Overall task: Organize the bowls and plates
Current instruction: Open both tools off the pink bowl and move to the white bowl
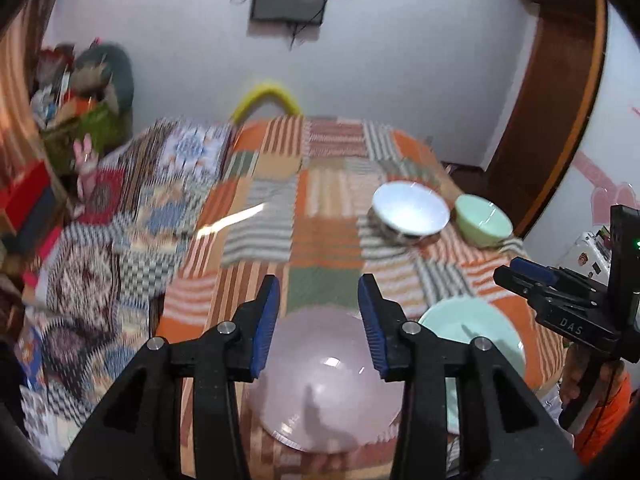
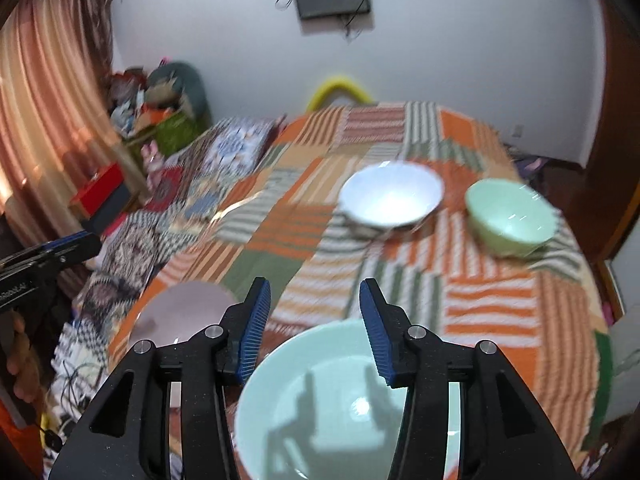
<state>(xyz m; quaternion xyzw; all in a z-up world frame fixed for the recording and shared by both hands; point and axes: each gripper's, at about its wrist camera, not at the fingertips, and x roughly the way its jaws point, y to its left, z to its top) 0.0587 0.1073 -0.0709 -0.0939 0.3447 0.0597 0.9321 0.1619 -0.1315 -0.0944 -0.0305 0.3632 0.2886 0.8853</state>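
I take the striped patchwork blanket (image 2: pixel 492 304) as my landmark and read from its left side across. Off its left edge I can make out a heap of patterned cloths (image 1: pixel 92 272) and a cluttered box (image 1: pixel 76 120) by the curtain (image 2: pixel 44 120), all too smeared by blur for me to name the contents.

At the blanket's near left lies the pink plate (image 1: pixel 324 384). My left gripper (image 1: pixel 318 284) hangs above it with its jaws parted and nothing between the blue pads; the two black fingers cover both flanks of the plate, and the near rim is cut off by the frame edge.

Just right of it on the blanket, the pale green plate (image 2: pixel 340 400) sits beneath my right gripper (image 2: pixel 314 286), which also stands open and empty. Its fingers hide the plate's sides, and finger shadows fall across the glaze. From the left wrist view most of this plate is behind the left gripper's right finger.

Farther back on the blanket's right half I see the white bowl (image 2: pixel 392 198); something darker seems to sit under it, but I cannot tell what. Just beside it, nearest the blanket's right edge, stands the green bowl (image 2: pixel 510 216), apart from the white one. Both are blurred.

Beyond the blanket's far edge a yellow loop (image 2: pixel 340 88) pokes up, its lower part hidden.
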